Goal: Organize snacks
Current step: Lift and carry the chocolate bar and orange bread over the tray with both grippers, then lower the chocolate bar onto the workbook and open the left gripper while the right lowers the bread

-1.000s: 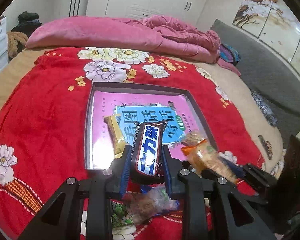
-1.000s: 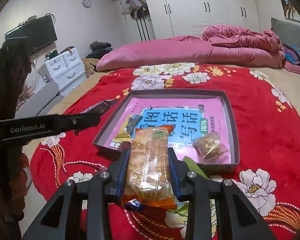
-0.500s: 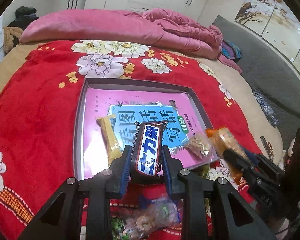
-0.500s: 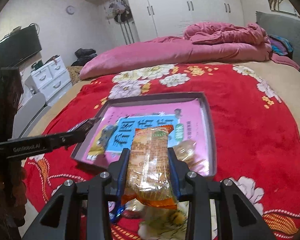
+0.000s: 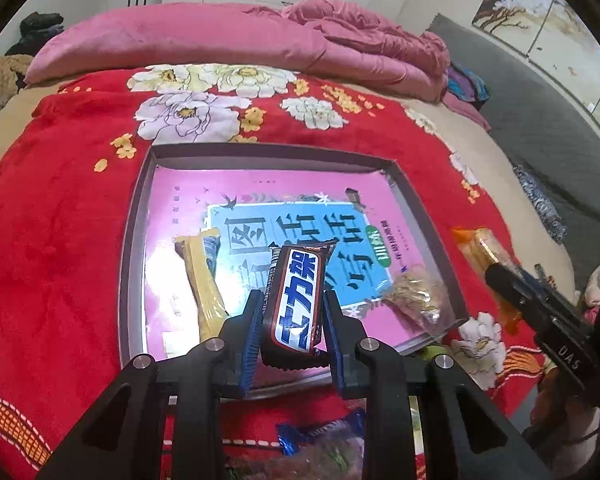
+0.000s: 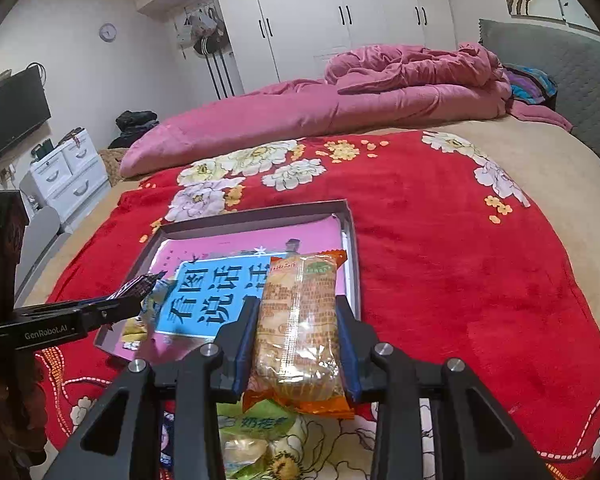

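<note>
My left gripper [image 5: 290, 304] is shut on a dark chocolate bar [image 5: 296, 300] with blue-and-white lettering, held over the near edge of a grey tray [image 5: 132, 248] lined with a pink-and-blue book. A yellow snack bar [image 5: 202, 280] and a clear-wrapped snack [image 5: 418, 294] lie in the tray. My right gripper [image 6: 296, 316] is shut on an orange-trimmed packet of biscuits [image 6: 298, 328], held above the tray's near right corner [image 6: 354, 264]. The right gripper and its packet show at the right of the left wrist view [image 5: 496, 276].
The tray sits on a red floral blanket [image 6: 440, 260] on a bed. Loose wrapped snacks lie on the blanket in front of the tray [image 5: 320, 440] [image 6: 256, 428]. Pink bedding [image 6: 320, 116] is piled at the back. White drawers [image 6: 66, 176] stand at the left.
Both grippers moved forward toward the tray with their snacks held. The right gripper shifted to the right, so the tray now sits further left in its view.
</note>
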{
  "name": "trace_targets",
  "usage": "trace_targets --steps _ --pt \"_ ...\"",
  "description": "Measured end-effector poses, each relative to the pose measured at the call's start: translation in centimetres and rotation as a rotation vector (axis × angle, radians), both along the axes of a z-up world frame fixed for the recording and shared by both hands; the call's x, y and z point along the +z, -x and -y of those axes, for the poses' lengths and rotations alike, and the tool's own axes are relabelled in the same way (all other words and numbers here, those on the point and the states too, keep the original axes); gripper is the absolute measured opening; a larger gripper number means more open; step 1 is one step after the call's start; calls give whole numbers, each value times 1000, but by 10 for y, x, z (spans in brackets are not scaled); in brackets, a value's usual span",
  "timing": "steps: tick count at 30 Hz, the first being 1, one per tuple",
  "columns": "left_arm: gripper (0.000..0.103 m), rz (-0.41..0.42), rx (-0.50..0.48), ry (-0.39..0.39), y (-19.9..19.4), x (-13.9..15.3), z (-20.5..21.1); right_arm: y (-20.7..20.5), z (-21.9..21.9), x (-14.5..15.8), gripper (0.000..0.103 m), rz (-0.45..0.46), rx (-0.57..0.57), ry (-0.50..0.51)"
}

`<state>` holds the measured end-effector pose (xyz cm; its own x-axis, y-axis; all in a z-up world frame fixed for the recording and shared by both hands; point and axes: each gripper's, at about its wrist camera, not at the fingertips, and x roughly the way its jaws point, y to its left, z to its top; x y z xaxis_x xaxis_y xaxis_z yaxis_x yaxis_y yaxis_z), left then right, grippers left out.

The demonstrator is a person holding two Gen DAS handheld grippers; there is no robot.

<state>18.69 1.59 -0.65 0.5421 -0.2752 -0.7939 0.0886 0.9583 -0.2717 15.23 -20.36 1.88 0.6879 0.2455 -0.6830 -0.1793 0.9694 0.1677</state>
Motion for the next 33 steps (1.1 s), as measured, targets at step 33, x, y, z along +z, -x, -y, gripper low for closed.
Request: trace_targets --steps 33 --pt "29 -81 17 -22 -16 -41 -2 -31 -51 -62 37 -131 198 -43"
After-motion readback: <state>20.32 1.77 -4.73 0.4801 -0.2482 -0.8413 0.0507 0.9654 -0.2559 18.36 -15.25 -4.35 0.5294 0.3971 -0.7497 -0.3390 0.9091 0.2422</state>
